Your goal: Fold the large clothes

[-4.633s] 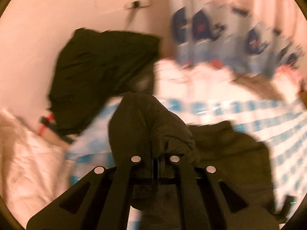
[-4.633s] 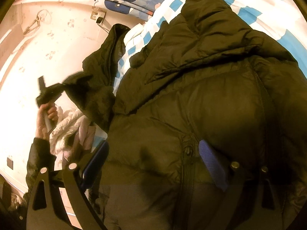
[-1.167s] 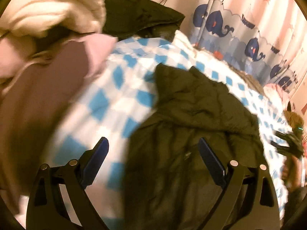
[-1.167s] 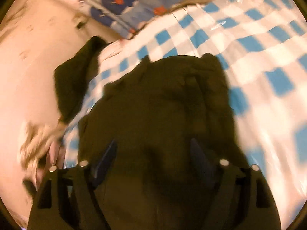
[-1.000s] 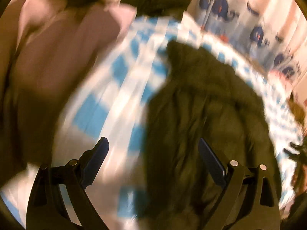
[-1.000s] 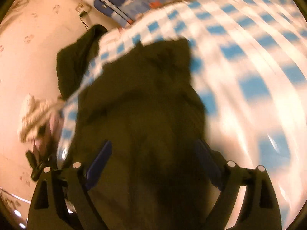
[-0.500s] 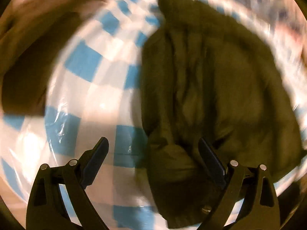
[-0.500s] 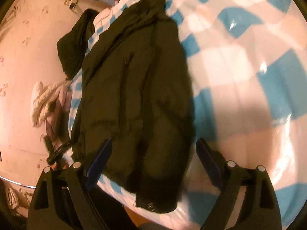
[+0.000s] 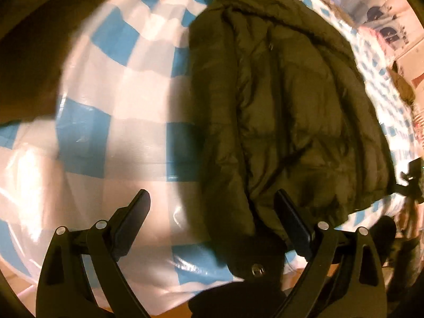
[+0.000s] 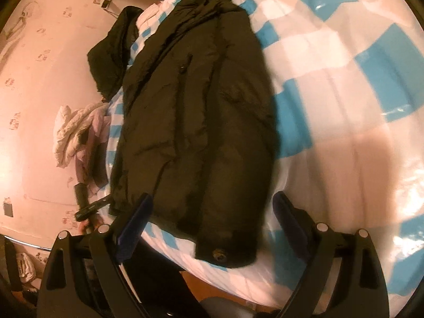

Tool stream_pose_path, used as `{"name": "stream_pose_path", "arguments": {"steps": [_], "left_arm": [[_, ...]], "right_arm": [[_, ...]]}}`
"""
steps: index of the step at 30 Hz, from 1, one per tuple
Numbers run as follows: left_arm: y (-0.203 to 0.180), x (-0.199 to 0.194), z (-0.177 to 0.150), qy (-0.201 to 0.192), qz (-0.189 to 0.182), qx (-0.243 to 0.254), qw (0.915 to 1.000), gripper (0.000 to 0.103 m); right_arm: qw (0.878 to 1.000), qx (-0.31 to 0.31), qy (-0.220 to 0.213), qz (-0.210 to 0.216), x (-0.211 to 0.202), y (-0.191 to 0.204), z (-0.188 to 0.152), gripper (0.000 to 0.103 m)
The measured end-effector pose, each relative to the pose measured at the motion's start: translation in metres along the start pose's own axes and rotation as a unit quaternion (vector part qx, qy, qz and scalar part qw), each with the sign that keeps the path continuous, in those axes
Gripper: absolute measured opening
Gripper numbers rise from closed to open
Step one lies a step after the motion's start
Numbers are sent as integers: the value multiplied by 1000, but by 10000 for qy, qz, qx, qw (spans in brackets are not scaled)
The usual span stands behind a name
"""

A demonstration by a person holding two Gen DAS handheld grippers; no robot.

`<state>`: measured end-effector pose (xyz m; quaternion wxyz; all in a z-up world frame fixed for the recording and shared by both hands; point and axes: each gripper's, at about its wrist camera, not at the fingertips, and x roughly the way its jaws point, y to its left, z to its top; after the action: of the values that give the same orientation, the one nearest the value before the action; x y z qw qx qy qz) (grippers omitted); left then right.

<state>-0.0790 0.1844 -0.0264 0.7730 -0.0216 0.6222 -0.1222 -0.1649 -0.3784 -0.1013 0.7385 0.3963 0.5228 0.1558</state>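
1. A dark olive puffer jacket [image 10: 201,122] lies lengthwise on a bed, its sides folded inward into a long narrow shape, collar at the far end and hem at the near edge.
2. A snap button [image 10: 218,255] shows on the near hem corner, which reaches the bed's edge.
3. The left gripper [image 9: 212,220] hangs above the hem with its jaws spread wide, grasping nothing.
4. The right gripper [image 10: 212,220] hangs over the same hem, also released, its jaws wide apart and empty.
5. Under the jacket is a glossy blue-and-white checked bed cover [image 10: 344,84].
6. A second dark garment [image 10: 114,55] sits past the bed's far left side, against the wall.
7. A pale bundle of clothes [image 10: 71,129] lies nearer along that side.
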Motion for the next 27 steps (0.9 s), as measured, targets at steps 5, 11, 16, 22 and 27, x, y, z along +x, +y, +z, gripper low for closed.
{"name": "stream_pose_path", "arguments": {"steps": [5, 11, 16, 22, 27], "left_arm": [[-12, 25, -4, 205, 165, 270, 9993, 90], [-12, 2, -14, -148, 74, 174, 9997, 25], [-6, -27, -21, -474, -153, -84, 9987, 11], [-6, -91, -50, -730, -985, 1, 9925, 8], [-3, -82, -95, -146, -1132, 220, 9932, 16]], "right_arm": [[9996, -124, 80, -249, 9, 4, 6, 89], [9987, -370, -118, -319, 15, 12, 3, 19], [9969, -316, -629, 342, -9, 18, -1, 12], [9918, -565, -886, 724, -65, 37, -23, 12], [9968, -673, -257, 354, -67, 24, -53, 15]]}}
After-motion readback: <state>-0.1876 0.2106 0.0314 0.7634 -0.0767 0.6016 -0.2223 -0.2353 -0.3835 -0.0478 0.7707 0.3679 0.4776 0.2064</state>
